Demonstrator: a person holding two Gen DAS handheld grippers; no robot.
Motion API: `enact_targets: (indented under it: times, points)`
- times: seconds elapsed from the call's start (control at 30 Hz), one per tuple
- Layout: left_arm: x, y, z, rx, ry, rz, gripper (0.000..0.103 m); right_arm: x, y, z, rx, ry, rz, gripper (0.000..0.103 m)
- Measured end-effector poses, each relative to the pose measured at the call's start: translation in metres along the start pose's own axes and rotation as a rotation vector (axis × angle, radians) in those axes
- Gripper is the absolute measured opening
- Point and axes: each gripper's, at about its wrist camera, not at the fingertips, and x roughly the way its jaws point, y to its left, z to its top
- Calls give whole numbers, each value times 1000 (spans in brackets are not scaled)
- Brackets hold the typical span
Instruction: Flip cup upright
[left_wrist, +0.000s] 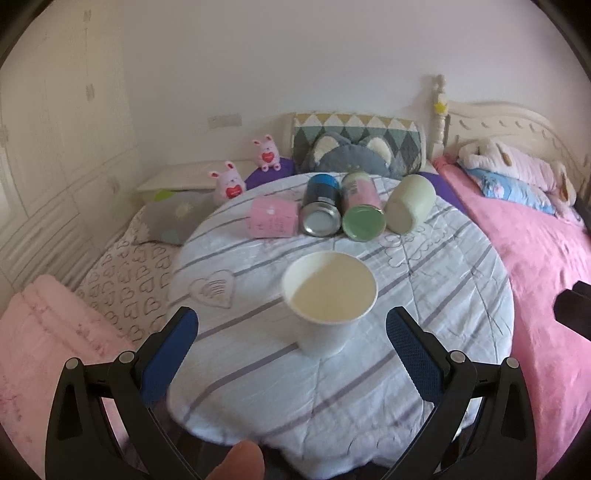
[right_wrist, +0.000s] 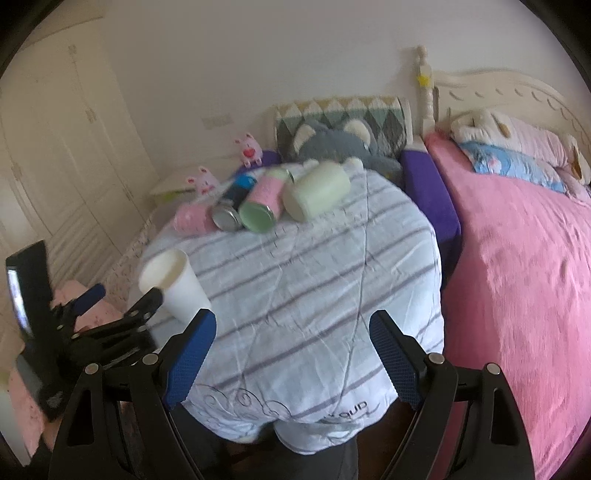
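Note:
A white paper cup (left_wrist: 327, 302) stands upright, mouth up, on the round table with a striped white cloth (left_wrist: 424, 295). My left gripper (left_wrist: 291, 328) is open, its blue-padded fingers on either side of the cup and a little nearer to me, not touching it. In the right wrist view the cup (right_wrist: 175, 284) stands at the table's left edge, with the left gripper (right_wrist: 123, 295) around it. My right gripper (right_wrist: 291, 332) is open and empty over the table's near side.
Across the far side of the table lie a pink cup (left_wrist: 273, 218), a blue can (left_wrist: 320, 206), a pink can with a green base (left_wrist: 362, 208) and a pale green cup (left_wrist: 410, 203). A pink bed (left_wrist: 535, 277) is right; cushions and plush toys sit behind.

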Motion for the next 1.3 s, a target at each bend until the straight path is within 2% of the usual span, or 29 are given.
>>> enact_targets:
  times: [0.13, 0.27, 0.43, 0.6, 0.87, 1.3]
  points:
    - [-23, 12, 6, -6, 75, 38, 103, -4, 7, 3, -16, -21, 2, 86]
    - [-42, 20, 6, -12, 150, 18, 103, -4, 16, 3, -25, -37, -2, 86]
    - [-67, 24, 1, 32, 142, 48, 103, -4, 27, -2, -45, -39, -9, 86]
    - [-81, 33, -5, 21, 154, 41, 103, 1, 39, -9, -61, -20, -9, 86]
    - [-84, 40, -11, 5, 160, 59, 103, -1, 55, -10, -94, -15, -3, 86]
    - [-86, 41, -12, -2, 157, 55, 103, -3, 58, -11, -94, -14, 2, 86]
